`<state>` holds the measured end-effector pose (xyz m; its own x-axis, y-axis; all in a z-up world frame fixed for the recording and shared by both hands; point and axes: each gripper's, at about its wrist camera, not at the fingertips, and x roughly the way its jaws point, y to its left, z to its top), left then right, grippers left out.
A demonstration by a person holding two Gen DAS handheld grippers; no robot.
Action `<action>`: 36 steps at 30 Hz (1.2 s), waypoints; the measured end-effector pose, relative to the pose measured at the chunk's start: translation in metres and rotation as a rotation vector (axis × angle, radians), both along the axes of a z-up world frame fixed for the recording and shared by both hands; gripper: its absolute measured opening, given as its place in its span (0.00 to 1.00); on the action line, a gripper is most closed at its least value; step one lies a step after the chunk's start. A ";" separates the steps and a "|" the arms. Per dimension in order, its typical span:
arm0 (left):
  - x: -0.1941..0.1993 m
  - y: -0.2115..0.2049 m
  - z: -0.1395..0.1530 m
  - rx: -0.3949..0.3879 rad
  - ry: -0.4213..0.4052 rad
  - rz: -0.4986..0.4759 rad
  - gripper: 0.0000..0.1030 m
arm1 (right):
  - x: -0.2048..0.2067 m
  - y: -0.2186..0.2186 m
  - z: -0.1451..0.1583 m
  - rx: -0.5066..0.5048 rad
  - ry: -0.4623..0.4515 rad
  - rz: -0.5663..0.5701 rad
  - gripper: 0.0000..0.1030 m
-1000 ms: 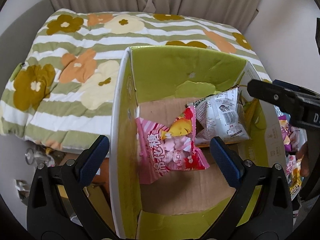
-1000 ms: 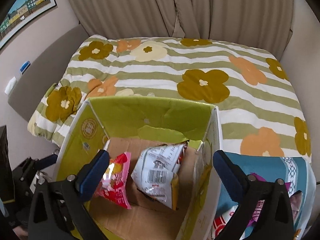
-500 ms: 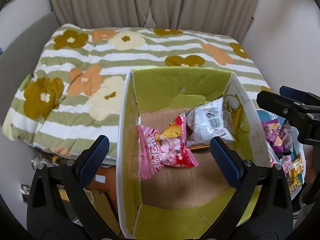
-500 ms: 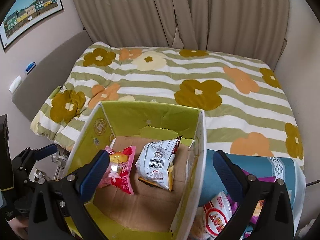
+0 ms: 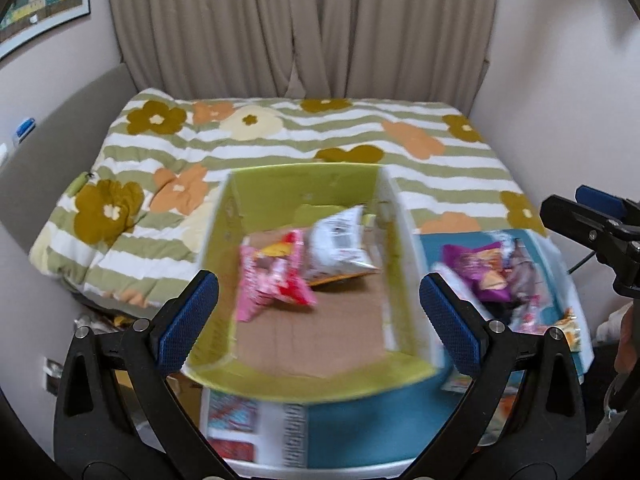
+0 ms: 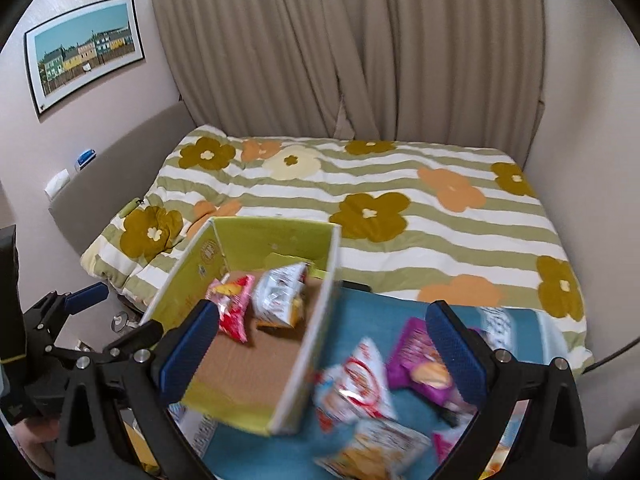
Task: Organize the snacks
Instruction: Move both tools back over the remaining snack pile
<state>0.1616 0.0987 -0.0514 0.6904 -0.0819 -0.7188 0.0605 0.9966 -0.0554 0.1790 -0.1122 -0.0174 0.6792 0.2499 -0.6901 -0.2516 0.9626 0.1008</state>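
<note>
You won't make out any lettering here, it's all motion blur. The white snack bag (image 5: 340, 242) in the green box (image 5: 304, 184) shows a barcode, digits unreadable.

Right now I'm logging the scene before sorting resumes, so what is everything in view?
Cardboard box: one, yellow-green walls, brown floor, at the bed's foot.
Pink-red snack bag: one, inside the box, left.
Silver-white snack bag: one, inside the box, beside the pink one.
Loose snack bags: several, purple, red-white, orange, on the teal cloth right of the box.
Teal cloth: one, under the loose bags.
Bedspread: one, green-white stripes with flowers.
Curtain: beige, behind the bed.
Framed picture: one, left wall.
Left hand-held gripper: open, empty.
Right hand-held gripper: open, empty.
</note>
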 end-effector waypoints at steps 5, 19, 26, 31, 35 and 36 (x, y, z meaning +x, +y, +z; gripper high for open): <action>-0.036 -0.056 0.002 -0.019 -0.014 -0.022 0.97 | -0.044 -0.062 0.007 -0.012 -0.029 -0.025 1.00; -0.115 -0.172 -0.046 -0.077 0.096 -0.060 0.97 | -0.125 -0.180 -0.023 -0.008 0.006 -0.083 1.00; -0.121 -0.195 -0.102 -0.111 0.220 -0.090 0.97 | -0.142 -0.207 -0.073 0.042 0.080 -0.113 1.00; -0.116 -0.211 -0.150 -0.144 0.298 -0.113 0.97 | -0.154 -0.216 -0.115 0.094 0.130 -0.146 1.00; -0.112 -0.219 -0.177 -0.183 0.325 -0.126 0.97 | -0.161 -0.222 -0.147 0.125 0.176 -0.175 1.00; -0.111 -0.220 -0.183 -0.190 0.329 -0.127 0.97 | -0.162 -0.223 -0.156 0.134 0.192 -0.184 1.00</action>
